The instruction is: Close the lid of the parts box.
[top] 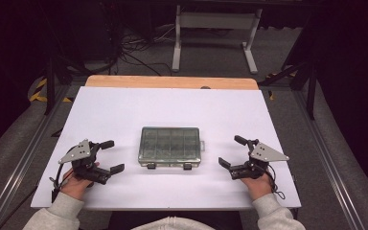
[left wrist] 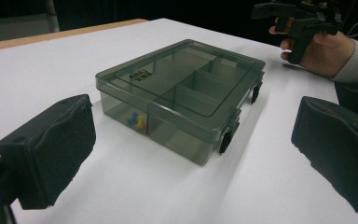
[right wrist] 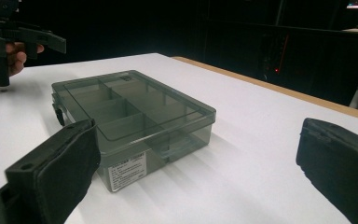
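Your left gripper (top: 106,156) and right gripper (top: 232,157): jaws spread, empty. Box (top: 170,146) at table (top: 124,110) centre, between them, lid shut. Probably light, stiff, slippery plastic; take by side walls, near latches (left wrist: 225,140).

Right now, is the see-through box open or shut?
Shut. The box's lid lies flat on top, and both black latches on its front edge are snapped down.

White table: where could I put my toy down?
Lots of room: the white table is bare between the compartment box and the wooden far edge. The near strip is tighter, with the left tongs and right tongs flanking the box.
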